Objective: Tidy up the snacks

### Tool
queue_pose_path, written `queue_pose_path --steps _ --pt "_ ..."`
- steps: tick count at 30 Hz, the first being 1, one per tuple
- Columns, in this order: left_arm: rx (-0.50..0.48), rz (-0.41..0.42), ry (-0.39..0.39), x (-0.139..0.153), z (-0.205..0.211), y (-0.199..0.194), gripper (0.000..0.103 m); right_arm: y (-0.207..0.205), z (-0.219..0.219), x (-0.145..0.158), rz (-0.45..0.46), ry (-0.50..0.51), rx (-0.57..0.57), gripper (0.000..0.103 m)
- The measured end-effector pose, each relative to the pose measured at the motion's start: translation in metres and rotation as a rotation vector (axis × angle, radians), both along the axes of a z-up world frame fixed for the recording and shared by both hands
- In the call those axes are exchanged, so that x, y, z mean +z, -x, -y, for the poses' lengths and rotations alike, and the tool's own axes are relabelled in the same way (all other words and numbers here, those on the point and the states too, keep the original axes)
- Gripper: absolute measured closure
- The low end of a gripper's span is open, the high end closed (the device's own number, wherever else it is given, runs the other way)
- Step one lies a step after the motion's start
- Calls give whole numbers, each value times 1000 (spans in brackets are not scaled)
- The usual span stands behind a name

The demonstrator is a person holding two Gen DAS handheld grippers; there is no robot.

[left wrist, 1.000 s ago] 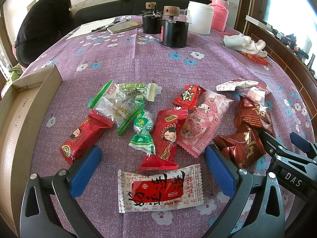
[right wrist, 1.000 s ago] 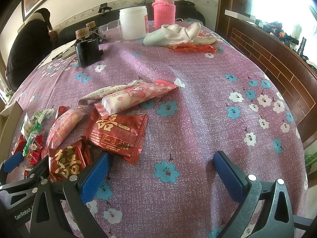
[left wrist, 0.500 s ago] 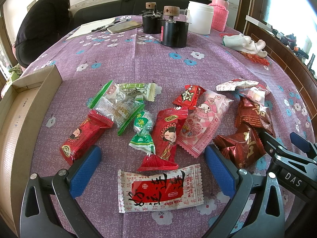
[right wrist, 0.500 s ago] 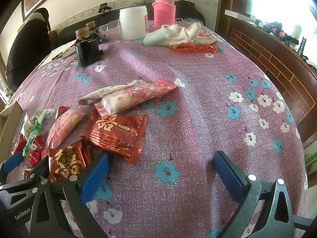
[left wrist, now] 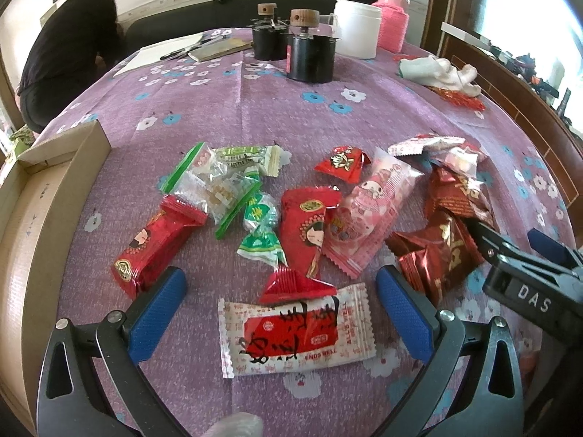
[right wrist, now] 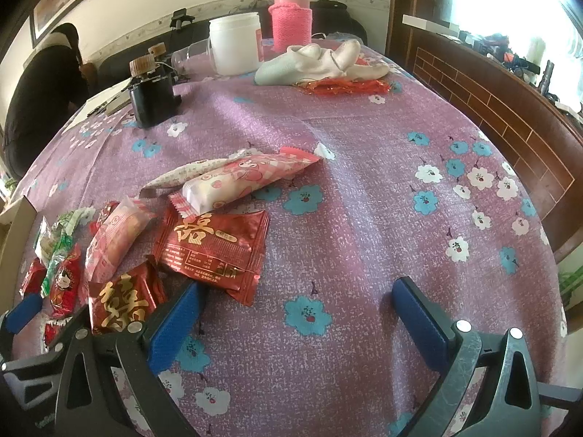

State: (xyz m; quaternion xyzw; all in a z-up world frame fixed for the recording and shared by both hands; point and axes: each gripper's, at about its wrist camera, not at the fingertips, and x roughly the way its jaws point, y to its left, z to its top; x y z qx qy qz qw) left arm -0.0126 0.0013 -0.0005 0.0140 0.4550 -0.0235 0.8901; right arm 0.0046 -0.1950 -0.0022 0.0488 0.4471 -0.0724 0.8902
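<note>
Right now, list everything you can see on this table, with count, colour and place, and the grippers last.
Snack packets: about a dozen; red, pink, green, white; scattered mid-table.
White-and-red packet: one, between the left gripper's fingers, ungrasped.
Cardboard box: one, brown, left edge.
Black containers: two, cork-topped, far side.
White jar: one, far side.
Pink-sleeved flask: one, beside the jar.
White cloth: one, far right.
Tablecloth: purple, floral.
Person: dark clothing, far left.
Left gripper: open.
Right gripper: open, over bare cloth.
</note>
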Motion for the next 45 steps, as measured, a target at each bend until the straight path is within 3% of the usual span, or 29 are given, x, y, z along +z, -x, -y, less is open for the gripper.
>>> queue_pose_path --steps 45 --pt "3 6 3 1 -1 -1 0 1 -1 0 0 2 -6 0"
